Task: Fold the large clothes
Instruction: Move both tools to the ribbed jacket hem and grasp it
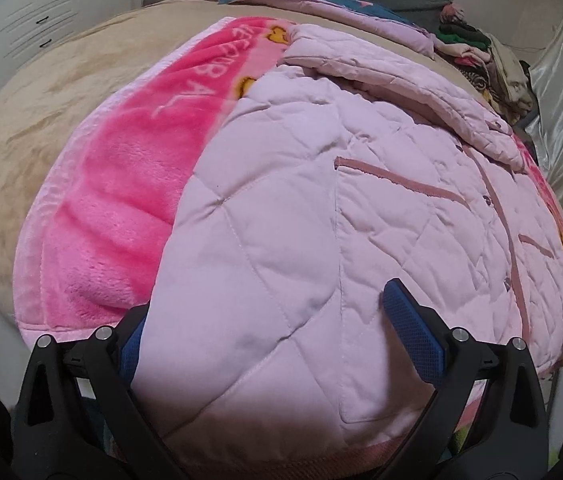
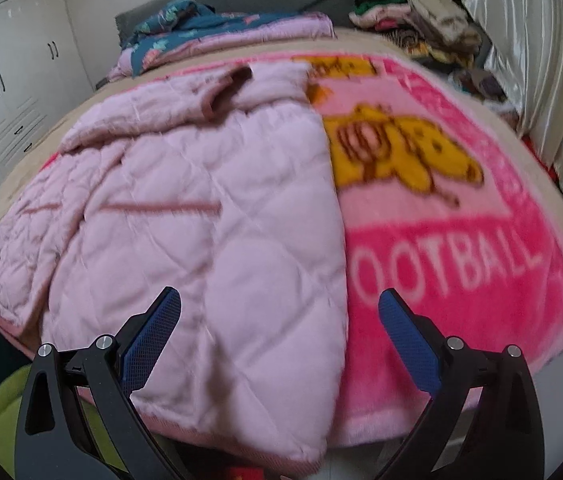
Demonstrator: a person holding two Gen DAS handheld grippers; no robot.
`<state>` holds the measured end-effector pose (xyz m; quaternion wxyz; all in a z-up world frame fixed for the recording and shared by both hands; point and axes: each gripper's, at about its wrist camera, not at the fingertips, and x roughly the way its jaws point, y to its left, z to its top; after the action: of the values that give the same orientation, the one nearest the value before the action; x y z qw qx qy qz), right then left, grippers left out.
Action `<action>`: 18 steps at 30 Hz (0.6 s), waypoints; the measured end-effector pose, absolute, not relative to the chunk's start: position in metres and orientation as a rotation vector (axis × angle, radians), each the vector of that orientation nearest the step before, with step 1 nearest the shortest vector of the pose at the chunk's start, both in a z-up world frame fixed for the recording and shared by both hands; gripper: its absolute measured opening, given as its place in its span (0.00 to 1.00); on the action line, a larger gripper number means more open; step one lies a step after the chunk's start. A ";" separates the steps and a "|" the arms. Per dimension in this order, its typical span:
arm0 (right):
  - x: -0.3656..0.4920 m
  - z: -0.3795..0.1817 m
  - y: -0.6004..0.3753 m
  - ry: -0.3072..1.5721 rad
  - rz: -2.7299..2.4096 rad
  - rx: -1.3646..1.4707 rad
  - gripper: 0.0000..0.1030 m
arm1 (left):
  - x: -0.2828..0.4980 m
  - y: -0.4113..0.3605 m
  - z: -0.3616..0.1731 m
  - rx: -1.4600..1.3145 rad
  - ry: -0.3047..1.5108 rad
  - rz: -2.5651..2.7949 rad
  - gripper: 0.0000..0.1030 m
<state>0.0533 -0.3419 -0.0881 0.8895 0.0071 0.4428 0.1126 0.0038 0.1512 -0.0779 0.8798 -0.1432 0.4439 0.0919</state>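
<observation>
Nearest the left camera, the left gripper (image 1: 273, 344) has its fingers spread wide, the textured blue pads (image 1: 413, 340) set either side of the hem of the quilted pink jacket (image 1: 301, 208); padded fabric bulges up between them and hides most of the left-hand pad, so I cannot tell whether anything is pinched. Over on the right camera, the right gripper (image 2: 277, 344) has its fingers just as wide, blue mesh-textured pads (image 2: 149, 344) straddling the jacket's (image 2: 201, 220) right-hand edge, one pad over the quilting, the other over the fleece. The jacket lies spread flat, front up, diamond-stitched and puffy, with darker pink piping along the slanted pocket (image 1: 401, 182) and a row of small snaps (image 1: 487, 200) down the placket. Beneath it is the plush hot-pink fleece blanket (image 2: 441, 272), fuzzy pile, white "FOOTBALL" lettering and a yellow cartoon figure (image 2: 401, 152). That sits on a tan bed cover (image 1: 41, 120). Farther back, a teal floral quilt (image 2: 185, 24) lies rumpled, a heap of mixed clothes (image 2: 413, 16) is in the far corner, shiny pale curtains (image 2: 541, 80) hang to the right, and white cupboards (image 2: 13, 92) stand to the left
</observation>
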 end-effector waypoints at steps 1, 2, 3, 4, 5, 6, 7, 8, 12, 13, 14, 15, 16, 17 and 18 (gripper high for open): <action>0.051 -0.094 -0.343 0.940 0.241 0.017 0.96 | 0.003 0.151 -0.077 -0.295 0.921 0.194 0.87; 0.049 -0.098 -0.345 0.959 0.250 0.022 0.96 | 0.003 0.151 -0.076 -0.291 0.919 0.196 0.83; 0.046 -0.104 -0.346 0.981 0.260 0.030 0.96 | 0.002 0.150 -0.076 -0.285 0.917 0.197 0.80; 0.044 -0.110 -0.347 1.001 0.272 0.043 0.96 | 0.002 0.150 -0.075 -0.282 0.916 0.196 0.79; 0.042 -0.117 -0.349 1.026 0.284 0.061 0.96 | 0.000 0.149 -0.075 -0.275 0.915 0.199 0.75; 0.041 -0.121 -0.349 1.042 0.294 0.080 0.96 | -0.001 0.150 -0.074 -0.273 0.914 0.201 0.72; 0.039 -0.126 -0.350 1.054 0.310 0.101 0.96 | -0.002 0.150 -0.073 -0.275 0.912 0.199 0.71; 0.037 -0.132 -0.350 1.071 0.335 0.130 0.95 | -0.004 0.152 -0.073 -0.279 0.911 0.196 0.68; 0.030 -0.137 -0.347 1.088 0.384 0.171 0.78 | -0.009 0.155 -0.073 -0.285 0.913 0.191 0.64; 0.027 -0.135 -0.345 1.086 0.397 0.171 0.70 | -0.011 0.156 -0.074 -0.287 0.914 0.191 0.64; 0.024 -0.132 -0.343 1.079 0.402 0.155 0.66 | -0.013 0.156 -0.074 -0.289 0.914 0.189 0.64; 0.022 -0.129 -0.341 1.073 0.408 0.138 0.57 | -0.015 0.157 -0.074 -0.291 0.914 0.188 0.64; 0.019 -0.125 -0.340 1.065 0.415 0.124 0.49 | -0.016 0.157 -0.073 -0.293 0.915 0.186 0.64; 0.017 -0.120 -0.339 1.053 0.421 0.120 0.44 | -0.017 0.158 -0.073 -0.298 0.917 0.181 0.61; 0.015 -0.114 -0.339 1.040 0.430 0.118 0.35 | -0.017 0.158 -0.073 -0.300 0.919 0.178 0.59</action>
<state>0.0150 -0.3390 -0.1143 0.8443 0.0559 0.4925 0.2038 -0.0174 0.1576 -0.0725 0.8817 -0.1439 0.4412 0.0857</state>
